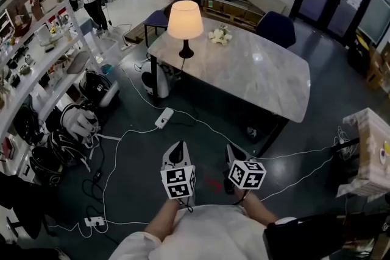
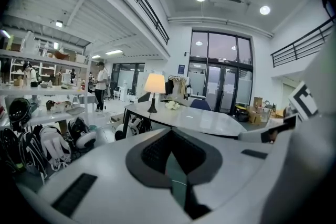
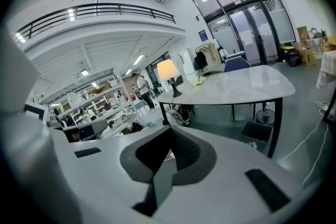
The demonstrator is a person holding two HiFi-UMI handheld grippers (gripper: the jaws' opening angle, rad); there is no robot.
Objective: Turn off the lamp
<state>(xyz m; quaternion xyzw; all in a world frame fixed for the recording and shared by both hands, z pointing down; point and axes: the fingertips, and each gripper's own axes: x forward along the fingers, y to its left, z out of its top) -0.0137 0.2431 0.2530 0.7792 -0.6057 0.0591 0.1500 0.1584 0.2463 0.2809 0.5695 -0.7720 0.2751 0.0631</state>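
1. Scene, head view: the lamp (image 1: pixel 185 24) stands at the left end of the marble-top table (image 1: pixel 256 73), near the edge. Its shade glows warm, i.e. lit. White flowers (image 1: pixel 220 35) lie just beside it, to the right.
2. Grippers, head view: the left gripper (image 1: pixel 177 152) and the right gripper (image 1: pixel 234 155) are held low, close to the person's body and side by side over the dark floor. Both are well apart from the table and touch nothing.
3. Jaws: in the left gripper view the left gripper (image 2: pixel 170 152) has its jaws clenched together w/ nothing between them. In the right gripper view the right gripper (image 3: pixel 168 152) is the same, pressed closed and empty.
4. Target as seen from the grippers: the lamp (image 2: pixel 155 84) shows small and far ahead in the left gripper view. In the right gripper view the lamp (image 3: pixel 167 70) is also distant, above and beyond the jaw tips.
5. Progress (judgement): approach stage only, and no part of the switch-off is done. Remaining steps are to close the gap to the table, find the switch and actuate it.
6. Switch location: cannot tell whether it sits on the base, by the bulb or on the cord. A dark cord drops from the lamp base toward a white power strip (image 1: pixel 163 117) on the floor.
7. Hazard (judgement): loose white cables cross the floor btw. the person and the table, a trip risk.
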